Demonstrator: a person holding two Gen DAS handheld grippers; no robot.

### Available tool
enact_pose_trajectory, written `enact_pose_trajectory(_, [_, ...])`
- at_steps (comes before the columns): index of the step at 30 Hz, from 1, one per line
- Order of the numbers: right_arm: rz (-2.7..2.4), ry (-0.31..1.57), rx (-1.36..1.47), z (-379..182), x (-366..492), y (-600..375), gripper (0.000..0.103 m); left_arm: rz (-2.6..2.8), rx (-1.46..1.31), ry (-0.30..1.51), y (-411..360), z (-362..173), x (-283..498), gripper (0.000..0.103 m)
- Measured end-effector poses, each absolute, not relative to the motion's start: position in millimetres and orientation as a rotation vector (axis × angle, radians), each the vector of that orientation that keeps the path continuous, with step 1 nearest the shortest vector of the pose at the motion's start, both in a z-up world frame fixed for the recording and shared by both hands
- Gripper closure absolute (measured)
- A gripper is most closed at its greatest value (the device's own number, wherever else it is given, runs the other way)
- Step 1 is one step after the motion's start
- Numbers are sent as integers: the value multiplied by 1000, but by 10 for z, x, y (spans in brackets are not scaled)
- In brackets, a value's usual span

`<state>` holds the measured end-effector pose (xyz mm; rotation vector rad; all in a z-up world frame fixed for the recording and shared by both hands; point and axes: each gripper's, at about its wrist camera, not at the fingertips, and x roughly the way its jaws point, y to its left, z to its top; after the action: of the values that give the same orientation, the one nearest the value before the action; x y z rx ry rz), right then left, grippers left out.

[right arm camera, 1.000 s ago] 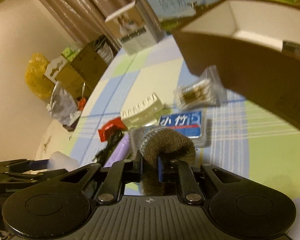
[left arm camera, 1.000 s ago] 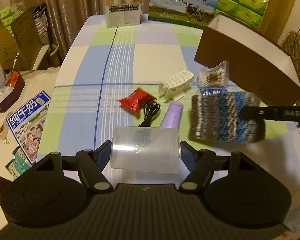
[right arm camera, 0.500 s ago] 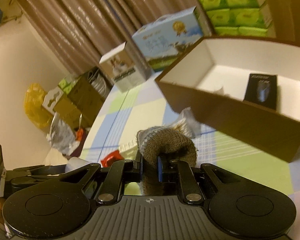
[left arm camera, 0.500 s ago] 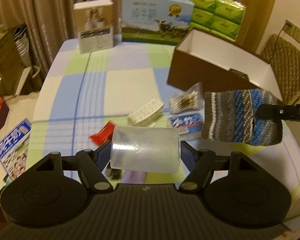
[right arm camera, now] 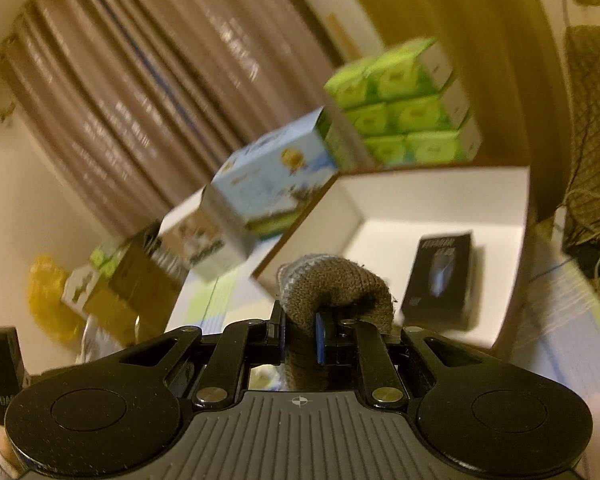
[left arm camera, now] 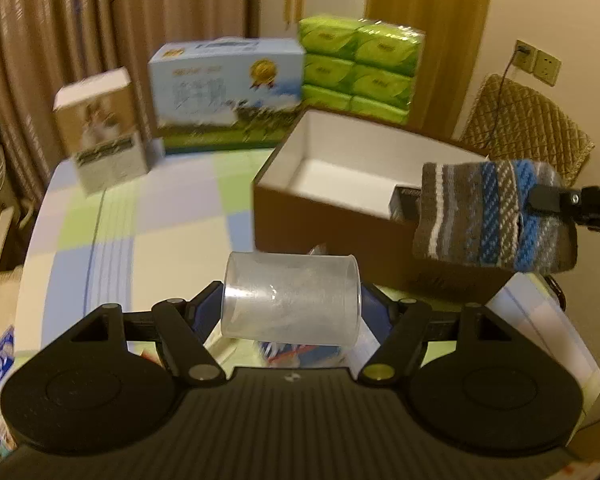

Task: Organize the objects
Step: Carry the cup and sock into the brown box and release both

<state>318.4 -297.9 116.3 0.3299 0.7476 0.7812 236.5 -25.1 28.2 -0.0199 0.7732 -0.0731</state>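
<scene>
The left gripper [left arm camera: 291,304] grips a light, clear plastic cup [left arm camera: 291,299] by its smooth sides, which can slip. The right gripper [right arm camera: 300,334] pinches a soft knitted sock [right arm camera: 336,292] that hangs limp near the brown box [left arm camera: 324,216].

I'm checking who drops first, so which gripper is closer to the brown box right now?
Right. The right gripper, holding the striped sock, is at the brown box near its front wall. The left gripper, holding the plastic cup, sits further back.
</scene>
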Motion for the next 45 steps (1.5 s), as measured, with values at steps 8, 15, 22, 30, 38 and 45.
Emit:
enact_pose_trajectory(8, [678, 683, 366, 1247, 3672, -3176, 92, -137, 7, 738, -581, 388, 2896, 34])
enact_pose_trajectory(15, [627, 693, 354, 1131, 4083, -3179, 92, -157, 25, 757, -779, 329, 3381, 34])
enact_pose_trajectory(22, [595, 718, 350, 916, 4505, -3111, 92, -179, 47, 778, -942, 227, 3807, 34])
enact_pose_trajectory(30, [507, 743, 266, 600, 5020, -2955, 21, -208, 71, 829, -1109, 21, 4183, 34])
enact_pose_trajectory(38, [566, 786, 131, 465, 5000, -2871, 21, -207, 82, 886, -1137, -210, 4416, 34])
enact_pose_trajectory(45, [554, 840, -81, 343, 4918, -2669, 19, -224, 100, 913, -1229, -356, 4573, 34])
